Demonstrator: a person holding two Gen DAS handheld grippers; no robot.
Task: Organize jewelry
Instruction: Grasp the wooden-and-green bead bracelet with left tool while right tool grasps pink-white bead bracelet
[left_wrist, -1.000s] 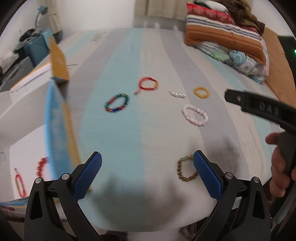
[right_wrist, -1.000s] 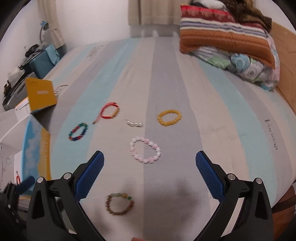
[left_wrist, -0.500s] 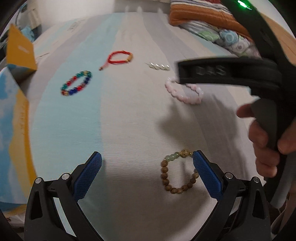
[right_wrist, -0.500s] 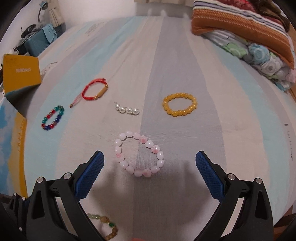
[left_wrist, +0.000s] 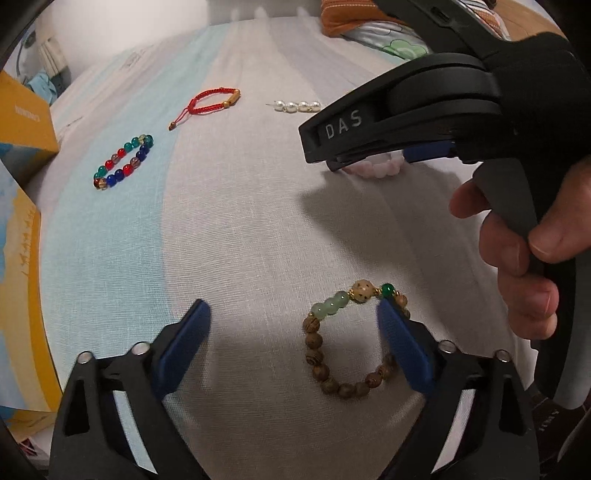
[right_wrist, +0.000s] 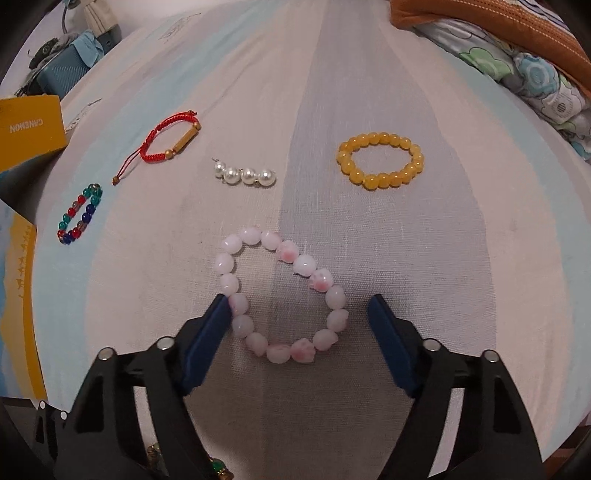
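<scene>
Several bracelets lie on a striped bedsheet. My left gripper is open low over the sheet; a brown wooden bead bracelet with green beads lies against its right finger. My right gripper is open and straddles a pink bead bracelet, whose left beads touch the left finger. In the left wrist view the right gripper's body hides most of the pink bracelet. Farther off lie a yellow bead bracelet, a short pearl strand, a red cord bracelet and a multicoloured bead bracelet.
A yellow box and a blue-and-yellow box lid stand at the bed's left edge. Folded blankets and a floral pillow lie at the far right. A teal bag sits beyond the bed at the left.
Both grippers have moved forward and down toward the sheet. The right gripper now straddles the pink bracelet; the left one has closed in on the wooden bracelet. Both stay open.
</scene>
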